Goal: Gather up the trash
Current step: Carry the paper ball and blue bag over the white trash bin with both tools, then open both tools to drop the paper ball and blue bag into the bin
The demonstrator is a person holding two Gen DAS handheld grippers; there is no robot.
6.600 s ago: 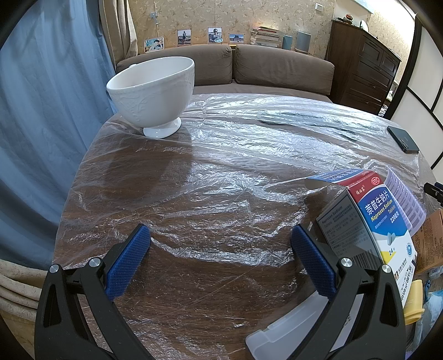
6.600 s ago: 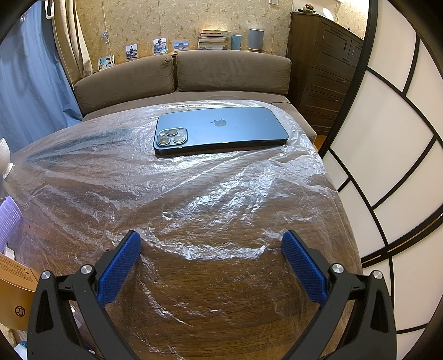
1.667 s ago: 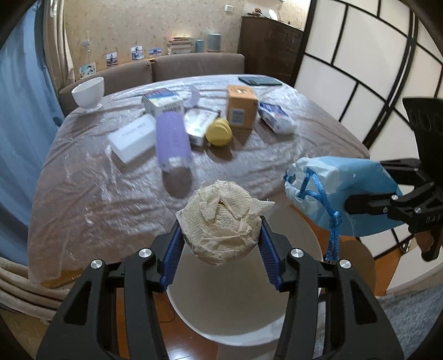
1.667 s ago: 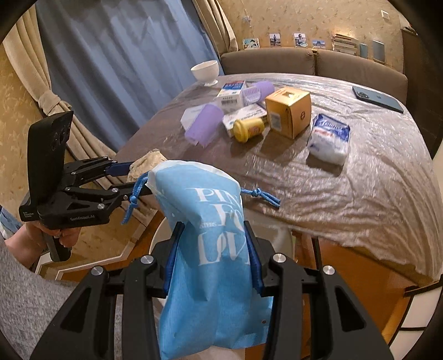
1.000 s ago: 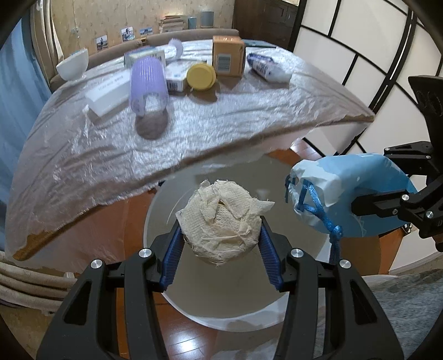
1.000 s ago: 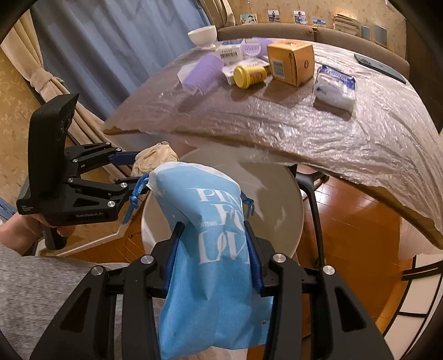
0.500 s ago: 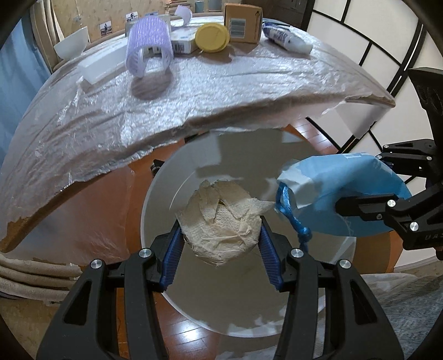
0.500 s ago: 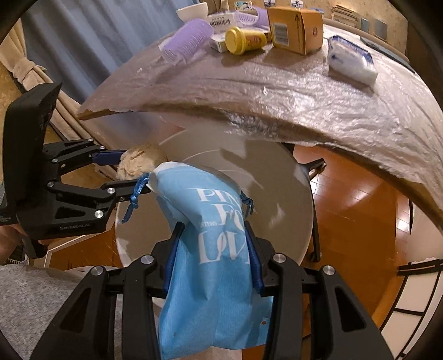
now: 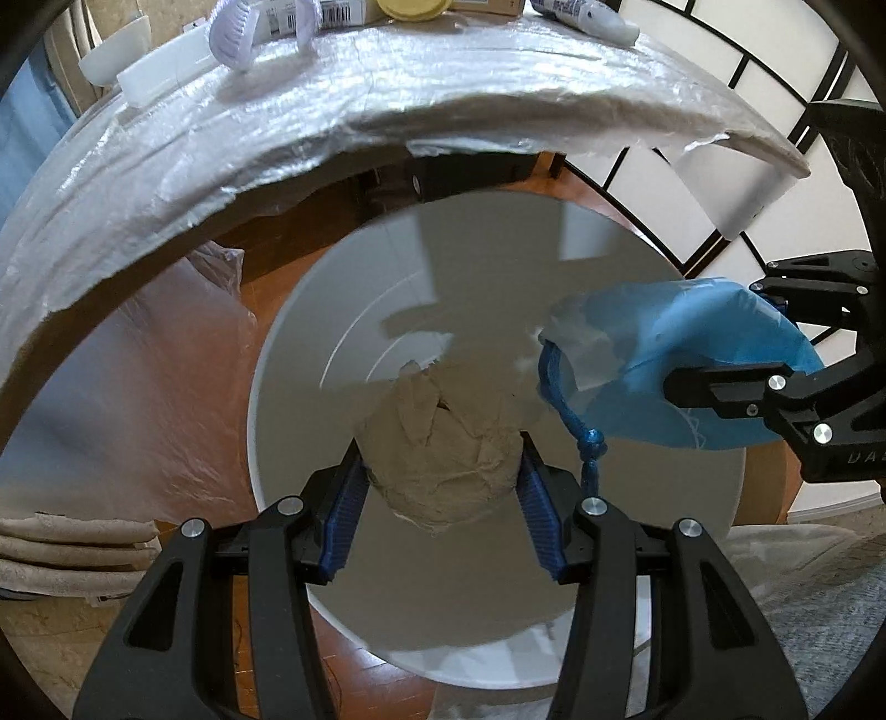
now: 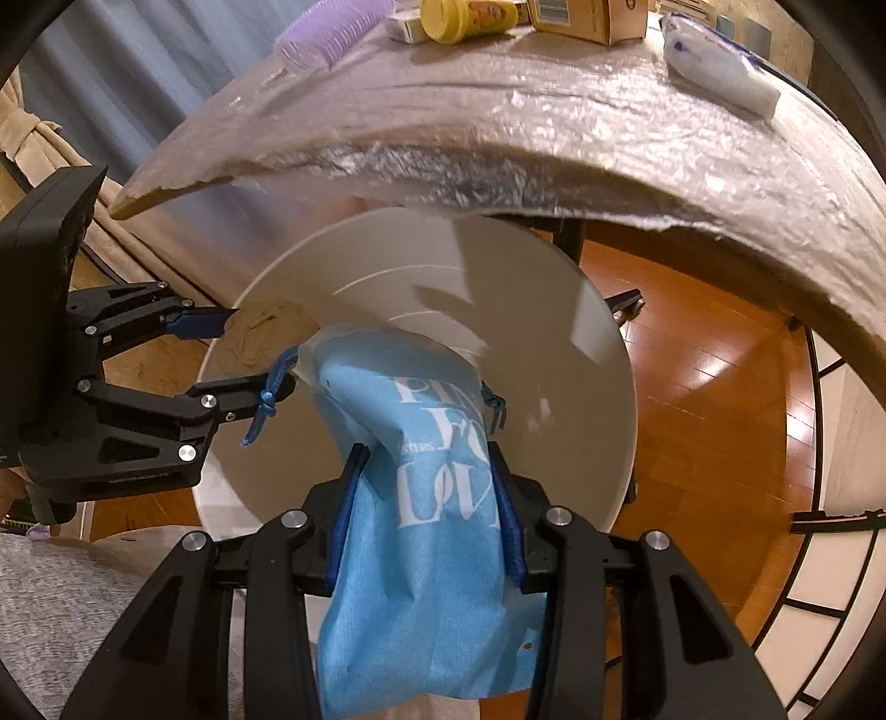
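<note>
My left gripper is shut on a crumpled wad of beige tissue, held inside the mouth of a round white bin that stands on the floor below the table edge. My right gripper is shut on a blue drawstring bag with white lettering, also over the white bin. In the left wrist view the blue bag hangs at the right, its blue cord dangling into the bin. In the right wrist view the tissue wad and the left gripper sit at the left.
The plastic-covered table arches over the bin, carrying a purple roller, a yellow jar, boxes and a white packet. Wooden floor surrounds the bin. A paper-screen wall stands to the right.
Both grippers have sunk from above the table edge down toward the bin, each keeping its load. The bin now fills the middle of both views and the table has risen to the top.
</note>
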